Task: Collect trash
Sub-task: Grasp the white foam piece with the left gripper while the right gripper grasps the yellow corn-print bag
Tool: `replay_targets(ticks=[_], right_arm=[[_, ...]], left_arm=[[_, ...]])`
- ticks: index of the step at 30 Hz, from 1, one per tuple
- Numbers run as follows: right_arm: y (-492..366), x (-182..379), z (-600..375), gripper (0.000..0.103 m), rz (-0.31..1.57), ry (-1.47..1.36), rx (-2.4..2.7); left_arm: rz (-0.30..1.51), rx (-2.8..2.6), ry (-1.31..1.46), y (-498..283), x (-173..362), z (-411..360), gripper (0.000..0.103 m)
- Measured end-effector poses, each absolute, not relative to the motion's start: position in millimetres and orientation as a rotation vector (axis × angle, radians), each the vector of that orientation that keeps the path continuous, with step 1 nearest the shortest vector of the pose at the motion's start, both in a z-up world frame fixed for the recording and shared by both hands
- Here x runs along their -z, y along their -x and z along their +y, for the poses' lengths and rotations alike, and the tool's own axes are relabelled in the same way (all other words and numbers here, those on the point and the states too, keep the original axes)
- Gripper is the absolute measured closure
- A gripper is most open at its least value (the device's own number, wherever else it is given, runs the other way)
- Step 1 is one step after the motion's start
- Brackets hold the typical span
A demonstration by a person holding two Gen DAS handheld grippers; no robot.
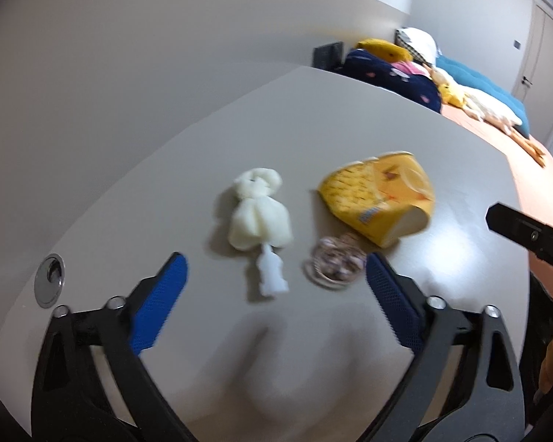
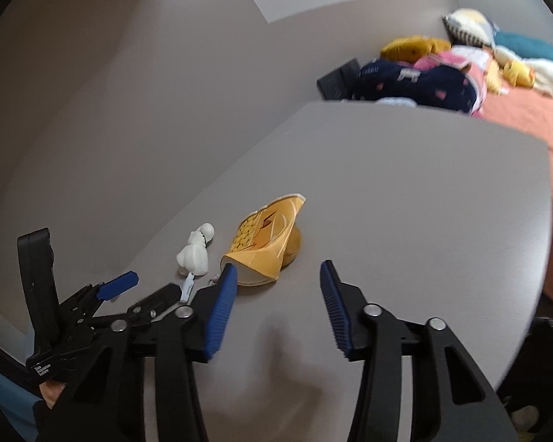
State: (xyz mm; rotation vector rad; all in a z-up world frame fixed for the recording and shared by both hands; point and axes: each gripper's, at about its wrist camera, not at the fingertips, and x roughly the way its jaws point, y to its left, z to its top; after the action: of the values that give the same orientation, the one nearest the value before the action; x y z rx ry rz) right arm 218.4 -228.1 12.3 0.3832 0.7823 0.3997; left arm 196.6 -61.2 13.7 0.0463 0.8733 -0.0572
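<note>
Yellow bag (image 1: 378,199), one white wrapper (image 1: 258,217), one clear wrapper (image 1: 331,263)

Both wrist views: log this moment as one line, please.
stage: approach | left gripper: open, empty | right gripper: open, empty | on table: yellow snack bag, white wad, clear wrapper

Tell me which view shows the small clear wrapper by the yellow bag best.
Left wrist view: the clear wrapper lies unobstructed on the table, near the yellow bag, though motion-blurred. In the right wrist view it is almost entirely hidden behind the right claw's finger.
</note>
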Motion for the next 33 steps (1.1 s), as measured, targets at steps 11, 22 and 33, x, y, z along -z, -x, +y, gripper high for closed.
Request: replay_targets(ticks=[11, 22, 33], right_arm=[[-260, 4, -214, 0.058, 0.82, -0.456, -0.45], [-285, 19, -210, 0.067, 0.842, -0.503, -0.472], [-277, 8, -204, 0.091, 0.813, -0.473, -0.496]], left_arm=[[0.91, 0.008, -0.056, -230, 3, -45, 0.03], [0.933, 0.012, -0.043, -242, 9, -32, 0.033], [0.947, 0.066, -0.047, -250, 14, -38, 0.055]])
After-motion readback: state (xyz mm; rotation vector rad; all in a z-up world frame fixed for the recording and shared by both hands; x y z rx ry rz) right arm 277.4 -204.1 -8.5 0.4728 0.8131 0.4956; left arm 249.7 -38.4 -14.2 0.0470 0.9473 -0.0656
